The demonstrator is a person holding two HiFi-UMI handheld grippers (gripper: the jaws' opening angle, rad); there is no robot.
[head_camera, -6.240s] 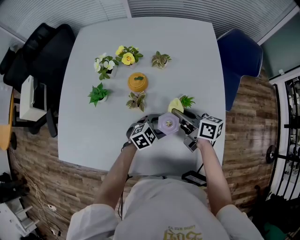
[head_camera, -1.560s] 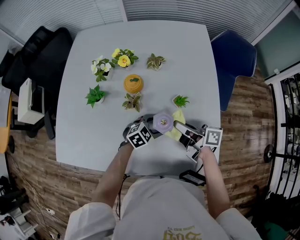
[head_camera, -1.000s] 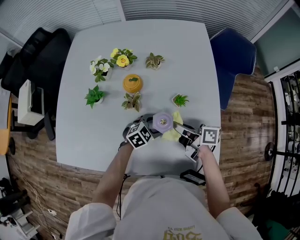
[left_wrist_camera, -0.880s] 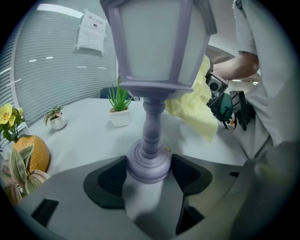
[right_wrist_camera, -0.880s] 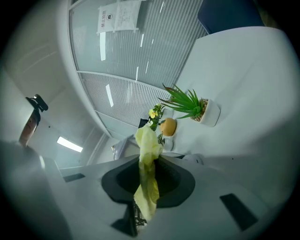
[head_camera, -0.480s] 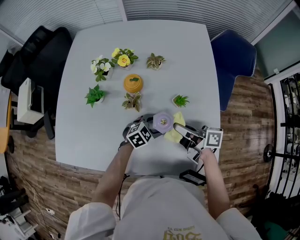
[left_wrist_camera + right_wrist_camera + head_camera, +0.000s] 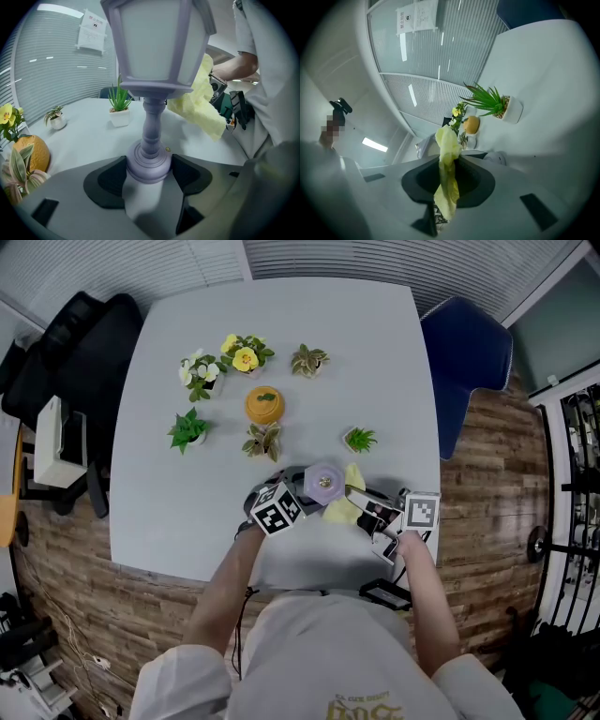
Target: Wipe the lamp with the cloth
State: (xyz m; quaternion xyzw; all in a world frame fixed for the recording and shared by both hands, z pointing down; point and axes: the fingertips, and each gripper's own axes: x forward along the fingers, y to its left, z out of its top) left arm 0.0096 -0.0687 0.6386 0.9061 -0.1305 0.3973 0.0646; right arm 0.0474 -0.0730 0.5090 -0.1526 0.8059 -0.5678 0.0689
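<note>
The left gripper [image 7: 149,172] squeezes the round foot of the purple lamp [image 7: 154,70], which stands upright near the table's [image 7: 178,512] front edge; the right gripper [image 7: 449,174] pinches the yellow cloth [image 7: 199,103] tight against the lamp's shade. A small green plant [image 7: 359,440] stands close behind; open table lies to the lamp's left.

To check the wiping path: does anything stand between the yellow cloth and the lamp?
Nothing visible does. The cloth, held in the right tongs, is right beside the lamp shade. The left tongs hold the lamp's base.
</note>
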